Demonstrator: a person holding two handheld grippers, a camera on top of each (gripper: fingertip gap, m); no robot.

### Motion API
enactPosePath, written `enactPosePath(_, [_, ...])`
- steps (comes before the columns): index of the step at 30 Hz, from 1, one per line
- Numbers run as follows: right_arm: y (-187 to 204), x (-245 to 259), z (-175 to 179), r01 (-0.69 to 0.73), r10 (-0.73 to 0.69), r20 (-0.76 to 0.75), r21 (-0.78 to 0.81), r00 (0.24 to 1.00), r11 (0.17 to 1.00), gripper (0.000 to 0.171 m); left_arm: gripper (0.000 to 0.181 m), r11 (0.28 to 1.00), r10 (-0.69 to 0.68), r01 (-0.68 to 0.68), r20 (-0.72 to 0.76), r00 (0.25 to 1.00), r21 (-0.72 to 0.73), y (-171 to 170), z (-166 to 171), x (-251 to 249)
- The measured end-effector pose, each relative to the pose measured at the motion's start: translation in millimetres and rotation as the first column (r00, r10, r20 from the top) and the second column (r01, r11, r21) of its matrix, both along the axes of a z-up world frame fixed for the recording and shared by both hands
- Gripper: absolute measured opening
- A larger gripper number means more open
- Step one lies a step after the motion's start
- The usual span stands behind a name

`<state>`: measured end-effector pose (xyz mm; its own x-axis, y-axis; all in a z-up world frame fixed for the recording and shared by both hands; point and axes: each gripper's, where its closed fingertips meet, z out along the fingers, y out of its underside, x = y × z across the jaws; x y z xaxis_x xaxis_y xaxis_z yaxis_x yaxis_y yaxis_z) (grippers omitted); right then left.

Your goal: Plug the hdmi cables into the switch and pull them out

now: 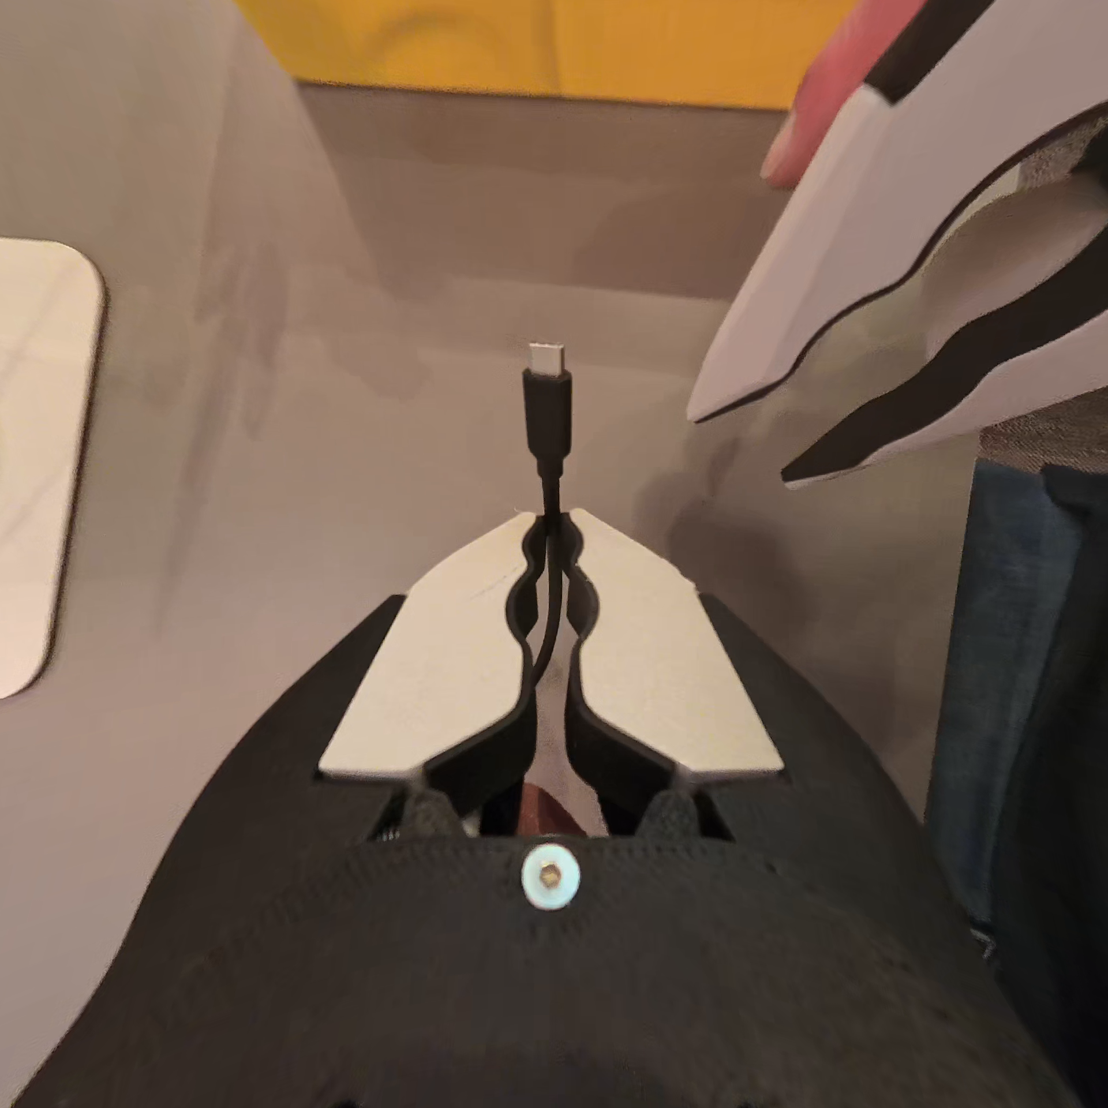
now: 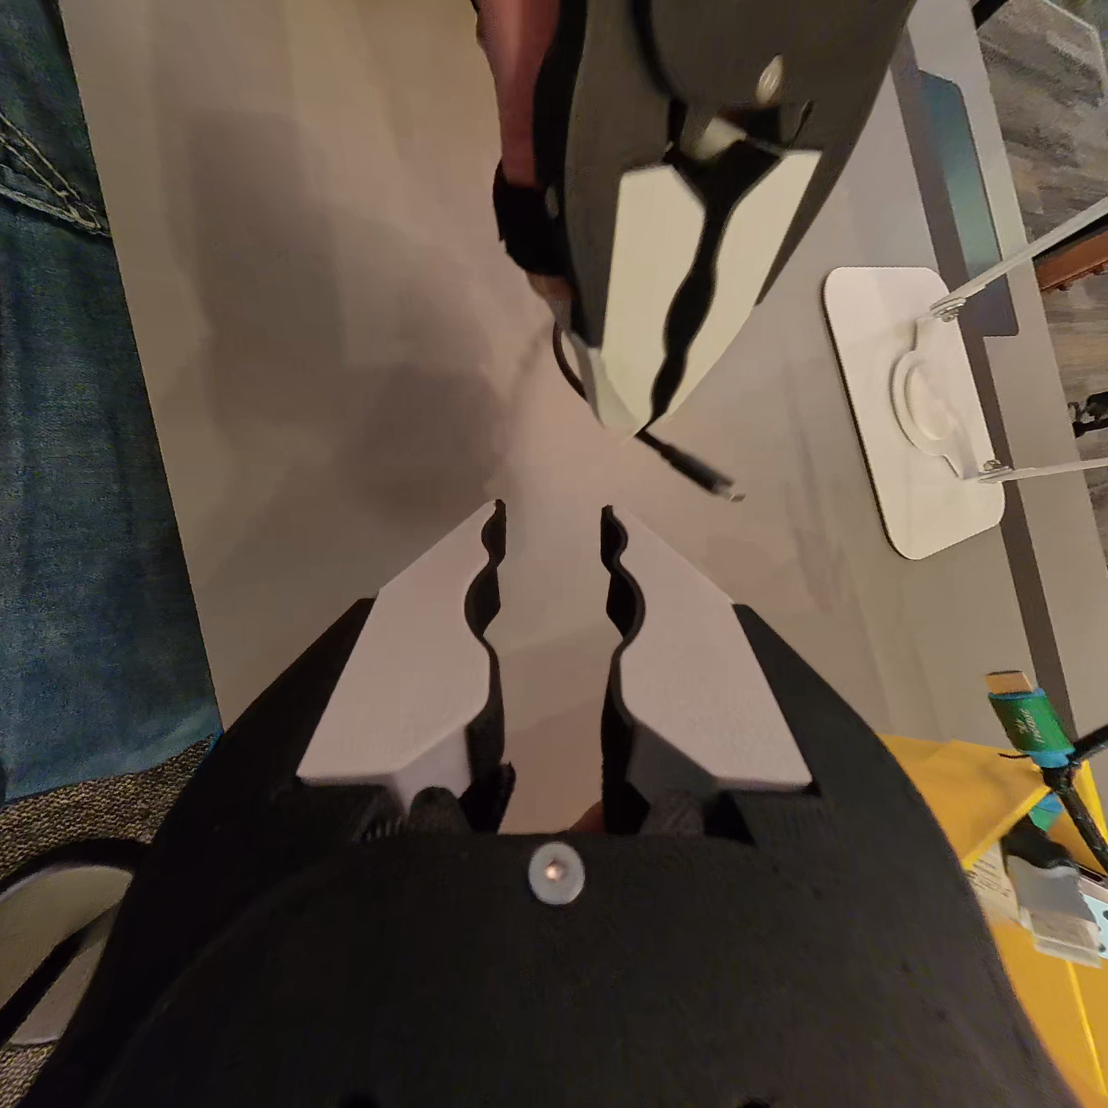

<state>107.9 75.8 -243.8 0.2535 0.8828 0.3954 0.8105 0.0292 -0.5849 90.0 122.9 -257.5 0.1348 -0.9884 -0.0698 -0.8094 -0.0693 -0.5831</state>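
My left gripper is shut on a thin black cable. The cable's small silver plug sticks out forward past the tips, above the grey table. In the right wrist view the left gripper comes in from the top, with the cable's plug pointing down and right. My right gripper is open and empty, just short of the left gripper's tips. It also shows in the left wrist view at the upper right. A cable end with a green wrap and a small grey box lie at the right.
A white stand base with clear legs stands on the table's right side; it shows at the left in the left wrist view. A yellow sheet lies under the green-wrapped cable. A person's jeans are at the table's edge. There is about 6 cm between the tips of the two grippers.
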Motion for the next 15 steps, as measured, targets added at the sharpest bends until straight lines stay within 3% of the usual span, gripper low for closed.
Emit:
enactPosePath(3, [-1, -1, -5, -0.003, 0.003, 0.006, -0.011, 1.000, 1.000, 0.029, 0.011, 1.000, 0.024, -0.024, -0.030, 0.999, 0.003, -2, -16, 0])
enactPosePath(5, [-1, 0, -7, 0.001, -0.001, 0.007, -0.012, 1.000, 1.000, 0.029, 0.039, 0.999, 0.047, -0.048, -0.026, 0.999, -0.018, -3, -17, -2])
enactPosePath(7, [-1, 1, -5, 0.004, -0.004, 0.001, -0.008, 1.000, 1.000, 0.029, 0.050, 0.998, 0.060, -0.060, -0.021, 0.998, -0.018, -3, -9, -8])
enactPosePath(11, [1, 4, 0, 0.015, -0.015, -0.023, 0.004, 1.000, 1.000, 0.029, 0.050, 0.985, 0.141, -0.148, 0.079, 0.987, 0.084, 9, 53, -46])
enactPosePath(15, [3, 4, 4, 0.019, -0.018, -0.045, 0.016, 0.999, 1.000, 0.029, 0.039, 0.909, 0.311, -0.306, 0.029, 0.950, 0.281, 29, 107, -151])
